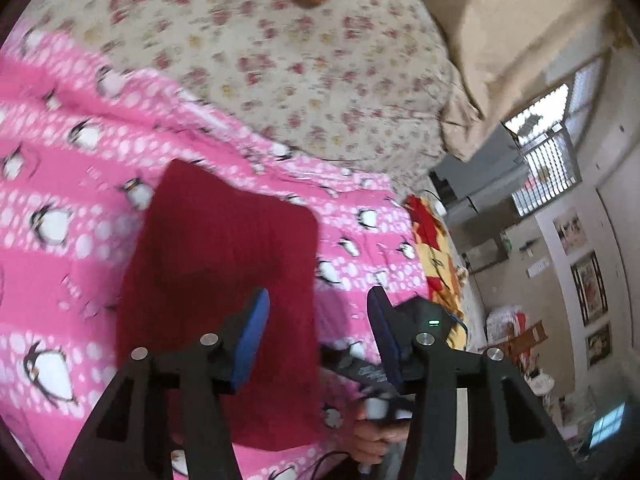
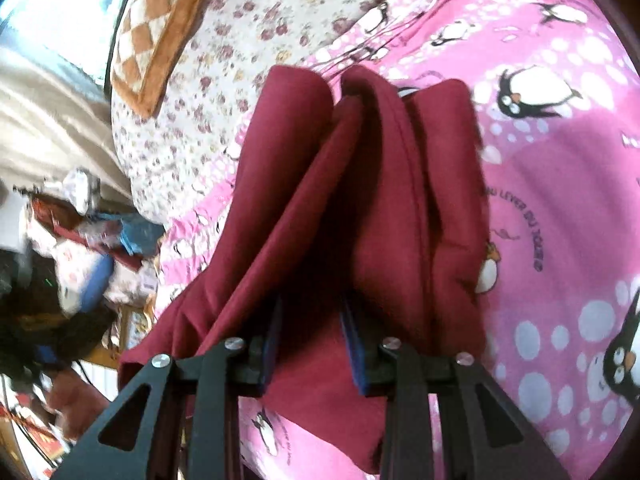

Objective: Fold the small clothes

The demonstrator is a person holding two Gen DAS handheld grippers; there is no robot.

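A dark red garment lies folded into a rough rectangle on the pink penguin blanket. My left gripper is open and empty, hovering just above the garment's right edge. In the right wrist view the same red garment hangs in bunched folds, and my right gripper is closed on its fabric, with cloth draped over both blue pads. The right gripper's body and the hand holding it show in the left wrist view.
A floral sheet covers the bed beyond the blanket. An orange checked cushion lies at its far side, and a beige pillow at the right. A red and yellow cloth hangs at the bed's edge. Cluttered room beyond.
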